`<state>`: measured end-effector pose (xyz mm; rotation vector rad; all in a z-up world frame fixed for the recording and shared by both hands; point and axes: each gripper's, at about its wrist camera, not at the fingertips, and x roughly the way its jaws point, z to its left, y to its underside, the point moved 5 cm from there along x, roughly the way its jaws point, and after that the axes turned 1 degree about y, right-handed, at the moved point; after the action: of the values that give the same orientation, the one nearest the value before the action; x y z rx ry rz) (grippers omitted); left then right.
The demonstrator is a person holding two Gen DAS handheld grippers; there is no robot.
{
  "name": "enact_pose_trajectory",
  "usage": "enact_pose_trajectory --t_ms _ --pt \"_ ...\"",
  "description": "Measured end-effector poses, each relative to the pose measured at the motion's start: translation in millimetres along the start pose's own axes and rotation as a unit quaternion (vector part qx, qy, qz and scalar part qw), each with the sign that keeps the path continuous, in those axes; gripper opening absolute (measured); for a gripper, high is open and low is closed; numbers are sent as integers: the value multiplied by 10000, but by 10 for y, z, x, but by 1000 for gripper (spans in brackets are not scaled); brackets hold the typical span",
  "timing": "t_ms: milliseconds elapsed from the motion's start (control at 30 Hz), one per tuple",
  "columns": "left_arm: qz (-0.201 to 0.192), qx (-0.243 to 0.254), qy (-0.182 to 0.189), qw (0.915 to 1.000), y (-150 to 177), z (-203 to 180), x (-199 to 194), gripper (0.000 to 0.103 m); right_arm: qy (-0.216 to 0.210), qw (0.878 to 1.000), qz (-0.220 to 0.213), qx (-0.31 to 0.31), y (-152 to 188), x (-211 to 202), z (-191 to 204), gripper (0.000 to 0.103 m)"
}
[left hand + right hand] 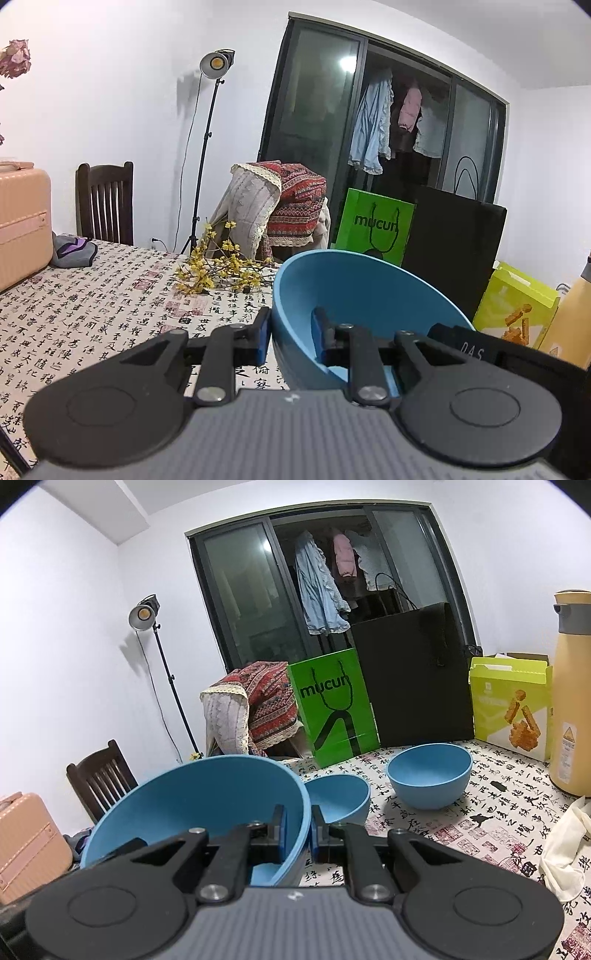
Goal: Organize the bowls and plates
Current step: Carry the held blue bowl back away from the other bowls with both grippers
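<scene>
Holding, left gripper (291, 334): the rim of a blue bowl (354, 295) is pinched between the two fingers; one finger is seen outside the wall and one inside.
Left bowl: it is tipped, with its open side turned toward the camera, and is held above the table (92, 306).
Holding, right gripper (298, 829): the rim of a second blue bowl (207, 805) is pinched; one finger is inside the bowl and one is outside, and the fingers are squeezed close together on the thin wall.
Right bowl: it is tipped up on the left side of the right wrist view, above the table edge.
Bowls on the table: a small blue bowl (341, 797) is seen just behind the right gripper, leaning to one side; a bigger blue bowl (430, 775) is set upright a little to its right, apart from it.
Table cover: a white cloth with black and red writing is spread over the table.
Yellow flowers (221, 266): a branch is laid on the cloth, beyond the left gripper.
Pink suitcase (22, 221): it is stood on the far left of the table.
Green bag (332, 705): it is stood at the back of the table, beside a black bag (413, 675).
Yellow box (511, 705): it is placed at the back right, next to a tall yellow jug (570, 694).
White cloth bag (565, 845): it is crumpled at the right edge.
Behind the table: a dark chair (105, 203), a lamp on a stand (216, 64), and clothes hung behind glass doors are seen.
</scene>
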<state>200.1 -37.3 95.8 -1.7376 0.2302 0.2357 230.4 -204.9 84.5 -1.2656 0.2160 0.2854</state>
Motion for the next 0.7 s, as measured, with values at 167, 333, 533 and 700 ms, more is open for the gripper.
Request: enact_pose_trajectory --t_ms 167,333,533,700 --pt "-48 19 -32 10000 14 -6 -45 24 -35 10000 30 41 28 -4 -17 12" --pt "-52 -12 -68 10000 28 21 -72 24 -73 10000 27 24 28 -17 6 12" --pt "-34 -73 -142 9999 62 99 -97 24 -142 9999 78 14 90 -1 58 12" --pt "-10 -106 -220 9997 96 169 -129 24 -192 9997 124 -10 145 1 111 12"
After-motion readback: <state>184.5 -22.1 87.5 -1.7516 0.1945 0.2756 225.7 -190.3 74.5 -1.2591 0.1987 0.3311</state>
